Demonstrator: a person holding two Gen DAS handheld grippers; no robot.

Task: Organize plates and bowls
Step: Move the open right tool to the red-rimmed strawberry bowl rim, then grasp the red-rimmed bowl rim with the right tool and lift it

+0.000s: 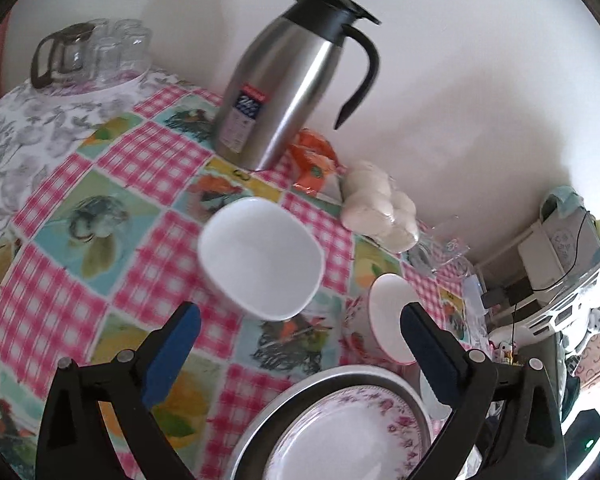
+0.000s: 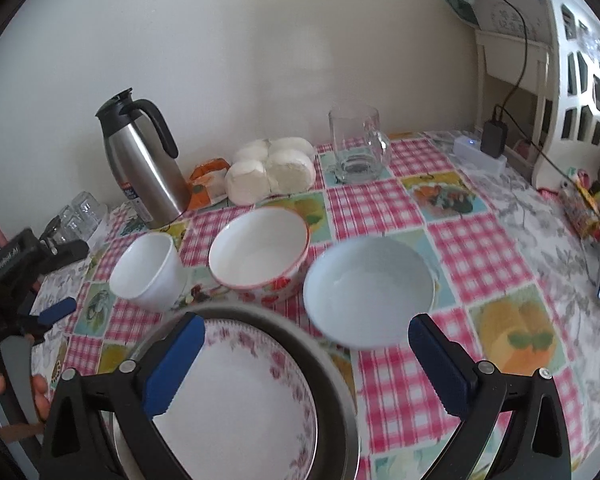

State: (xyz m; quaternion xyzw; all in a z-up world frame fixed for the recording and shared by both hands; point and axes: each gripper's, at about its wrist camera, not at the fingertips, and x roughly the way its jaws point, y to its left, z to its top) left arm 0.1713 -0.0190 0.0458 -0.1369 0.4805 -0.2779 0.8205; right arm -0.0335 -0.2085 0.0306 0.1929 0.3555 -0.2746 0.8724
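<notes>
Three bowls (image 2: 260,256) and one floral plate (image 2: 236,400) on the table; both tools (image 2: 300,364) spread, empty.

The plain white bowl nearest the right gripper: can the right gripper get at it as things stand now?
Probably yes. The plain white bowl sits just ahead of the open right gripper, with nothing between them; the floral plate lies off to its left side.

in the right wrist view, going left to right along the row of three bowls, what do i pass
small white bowl → floral bowl with the orange rim → plain white bowl. All three stand empty on the checked tablecloth, just beyond the floral plate.
</notes>
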